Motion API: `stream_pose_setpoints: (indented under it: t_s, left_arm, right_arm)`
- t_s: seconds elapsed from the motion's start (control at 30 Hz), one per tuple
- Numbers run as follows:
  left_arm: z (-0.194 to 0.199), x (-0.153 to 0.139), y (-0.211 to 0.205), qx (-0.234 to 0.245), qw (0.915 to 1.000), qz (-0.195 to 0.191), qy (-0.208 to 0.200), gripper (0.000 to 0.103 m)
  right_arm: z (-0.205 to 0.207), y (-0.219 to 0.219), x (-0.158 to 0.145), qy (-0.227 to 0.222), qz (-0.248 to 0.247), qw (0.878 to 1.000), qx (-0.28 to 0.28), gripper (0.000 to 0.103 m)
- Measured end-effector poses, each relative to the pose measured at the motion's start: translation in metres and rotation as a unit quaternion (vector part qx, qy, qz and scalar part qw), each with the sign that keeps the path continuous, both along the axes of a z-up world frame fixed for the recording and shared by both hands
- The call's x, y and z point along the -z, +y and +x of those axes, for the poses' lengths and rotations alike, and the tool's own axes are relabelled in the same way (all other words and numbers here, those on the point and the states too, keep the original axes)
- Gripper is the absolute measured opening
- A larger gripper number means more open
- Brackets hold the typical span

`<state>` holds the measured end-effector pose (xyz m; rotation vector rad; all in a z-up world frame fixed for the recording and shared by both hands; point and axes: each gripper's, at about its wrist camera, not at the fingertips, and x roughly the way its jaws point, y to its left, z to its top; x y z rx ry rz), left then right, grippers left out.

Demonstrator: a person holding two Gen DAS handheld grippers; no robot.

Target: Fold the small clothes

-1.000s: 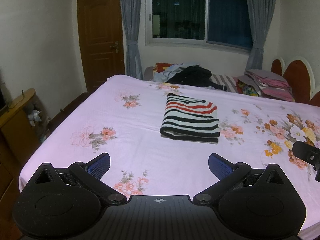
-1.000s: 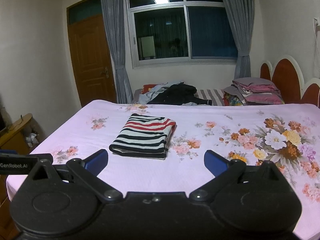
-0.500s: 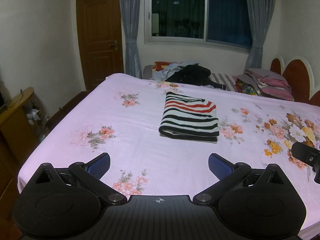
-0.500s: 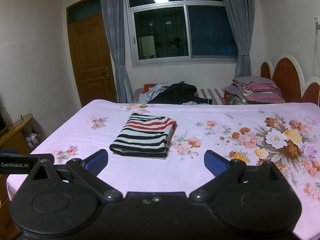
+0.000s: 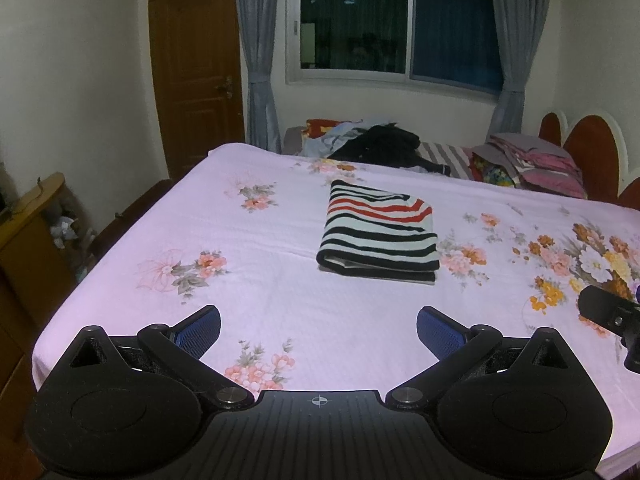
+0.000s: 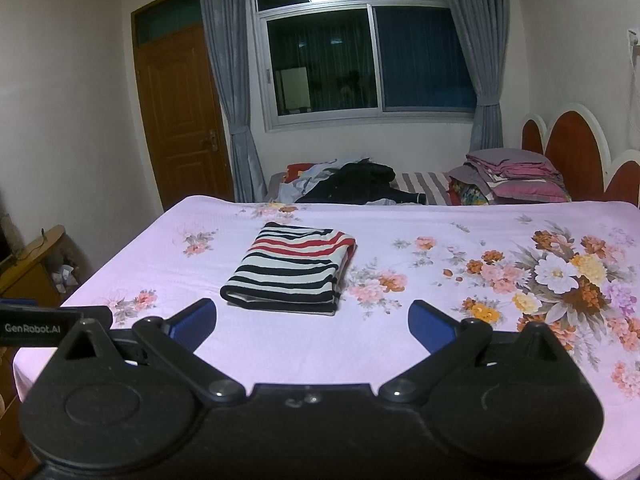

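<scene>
- Folded shirt (image 5: 378, 232) lies mid-bed (image 5: 280, 312), ahead of both grippers.
- Clothes heap (image 5: 376, 146) lies behind the bed, under the window (image 5: 396, 20).
- Door (image 5: 196, 72) stands left of the window.
- Headboard (image 5: 592, 152) stands at right.

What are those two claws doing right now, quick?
Left gripper: open, holding nothing, above the bed.
Right gripper: open, holding nothing; the folded striped shirt lies ahead, untouched.

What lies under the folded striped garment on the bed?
The striped garment rests directly on the floral pink bedsheet. Its own folded layers show at the near edge; anything beneath it is covered.
</scene>
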<state>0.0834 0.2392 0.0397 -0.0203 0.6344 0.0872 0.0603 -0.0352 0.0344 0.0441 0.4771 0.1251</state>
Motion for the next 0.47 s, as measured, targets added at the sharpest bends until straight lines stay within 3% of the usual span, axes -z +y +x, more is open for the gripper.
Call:
stream_pose_setpoints:
  t_s: [0.23, 0.47]
  left_arm:
    - [0.017, 0.008, -0.002, 0.016, 0.9998, -0.008, 0.003, 0.103]
    - [0.076, 0.028, 0.001, 0.003, 1.0000, -0.003, 0.009, 0.103]
  right_arm:
    - [0.013, -0.001, 0.010, 0.015, 0.002, 1.000, 0.005, 0.103]
    - [0.043, -0.016, 0.031, 0.043, -0.001, 0.999, 0.031, 0.103]
